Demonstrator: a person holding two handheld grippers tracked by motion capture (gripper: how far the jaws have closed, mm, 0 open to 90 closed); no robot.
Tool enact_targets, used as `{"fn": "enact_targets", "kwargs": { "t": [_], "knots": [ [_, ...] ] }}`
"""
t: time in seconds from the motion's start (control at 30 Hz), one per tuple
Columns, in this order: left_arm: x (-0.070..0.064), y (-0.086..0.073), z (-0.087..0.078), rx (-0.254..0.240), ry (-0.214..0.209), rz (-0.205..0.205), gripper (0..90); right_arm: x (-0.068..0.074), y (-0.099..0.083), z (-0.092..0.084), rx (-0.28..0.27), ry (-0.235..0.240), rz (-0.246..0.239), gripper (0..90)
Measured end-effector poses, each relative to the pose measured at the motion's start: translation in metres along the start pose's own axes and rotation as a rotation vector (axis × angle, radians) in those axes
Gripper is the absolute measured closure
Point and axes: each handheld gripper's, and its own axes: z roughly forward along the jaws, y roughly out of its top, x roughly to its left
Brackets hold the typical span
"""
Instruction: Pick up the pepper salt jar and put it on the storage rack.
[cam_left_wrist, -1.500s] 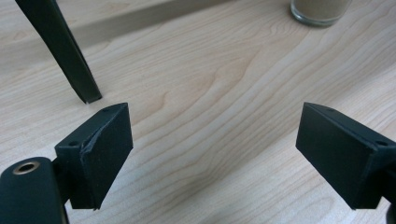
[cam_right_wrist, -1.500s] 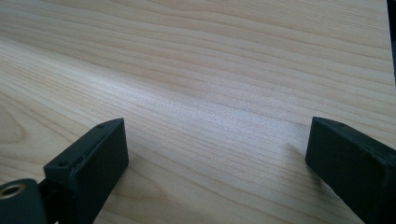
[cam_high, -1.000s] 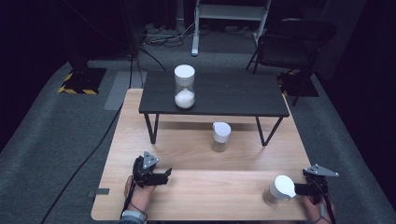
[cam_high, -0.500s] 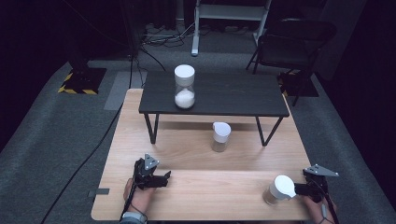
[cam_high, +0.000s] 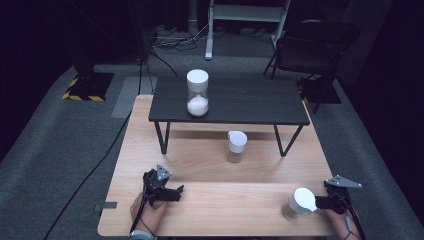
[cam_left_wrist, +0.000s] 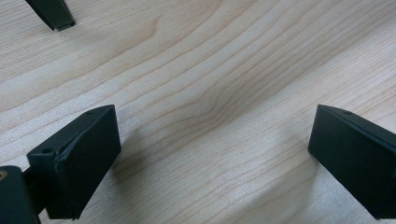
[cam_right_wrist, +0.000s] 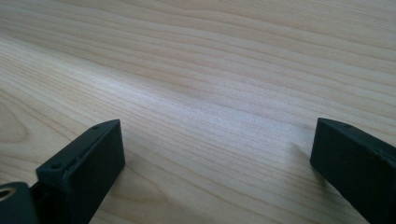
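Tall jar (cam_high: 197, 93): white powder at the bottom.

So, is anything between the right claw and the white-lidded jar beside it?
Nothing visible. In the high view the white-lidded jar stands right beside the right claw near the table's front edge, with nothing between them. The claw's jaws have just been opening, with bare wood alone between them.
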Motion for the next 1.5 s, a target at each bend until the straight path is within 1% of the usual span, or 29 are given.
{"fn": "enact_targets", "kwargs": {
  "t": [0.07, 0.17, 0.2, 0.27, 0.33, 0.4, 0.53, 0.7, 0.87, 0.93, 1.03, 1.2, 1.3, 1.4, 1.5],
  "knots": [
    [0.0, 0.0, 0.0, 0.0, 0.0, 0.0, 2.4, 0.0, 0.001, -0.003, -0.003, -0.002, 0.007, 2.8],
    [0.0, 0.0, 0.0, 0.0, 0.001, -0.001, 2.4, 0.004, 0.002, -0.009, -0.028, -0.027, -0.008, 2.8],
    [0.0, 0.0, 0.0, 0.0, 0.001, -0.001, 2.4, 0.005, 0.003, -0.013, -0.044, -0.032, -0.014, 2.8],
    [0.0, 0.0, 0.0, 0.001, 0.004, -0.005, 2.4, 0.003, 0.003, -0.019, -0.071, -0.023, -0.008, 2.8],
    [0.0, 0.0, 0.0, -0.001, 0.005, -0.009, 2.4, 0.003, 0.005, -0.025, -0.097, -0.023, 0.005, 2.8],
    [0.001, -0.001, 0.0, -0.002, 0.003, -0.004, 2.4, 0.003, 0.009, -0.032, -0.115, -0.022, 0.01, 2.8],
    [0.001, -0.001, 0.0, -0.003, 0.004, -0.006, 2.4, 0.009, 0.017, -0.047, -0.154, -0.035, 0.008, 2.8],
    [0.001, -0.001, 0.0, -0.003, 0.004, -0.006, 2.4, 0.015, 0.028, -0.062, -0.204, -0.028, 0.025, 2.8],
    [0.001, 0.001, 0.001, 0.005, 0.004, -0.005, 1.4, 0.026, 0.036, -0.074, -0.262, -0.025, 0.026, 2.8],
    [0.001, 0.001, 0.001, 0.0, 0.002, -0.001, 1.0, 0.029, 0.039, -0.078, -0.278, -0.018, 0.035, 2.8],
    [0.001, 0.001, 0.001, 0.0, 0.002, -0.001, 1.0, 0.035, 0.046, -0.084, -0.297, -0.017, 0.028, 2.8],
    [0.002, 0.001, 0.001, 0.003, 0.001, -0.001, 1.0, 0.047, 0.056, -0.093, -0.31, -0.022, 0.032, 2.8],
    [0.002, 0.001, 0.001, 0.003, 0.001, -0.001, 1.0, 0.055, 0.061, -0.096, -0.323, -0.008, 0.038, 2.9],
    [0.002, 0.001, 0.001, 0.003, 0.001, -0.001, 1.0, 0.066, 0.068, -0.097, -0.331, 0.003, 0.025, 2.8],
    [0.002, 0.001, 0.001, 0.003, 0.001, 0.0, 1.0, 0.075, 0.074, -0.094, -0.339, 0.022, 0.023, 2.8]
  ]
}}
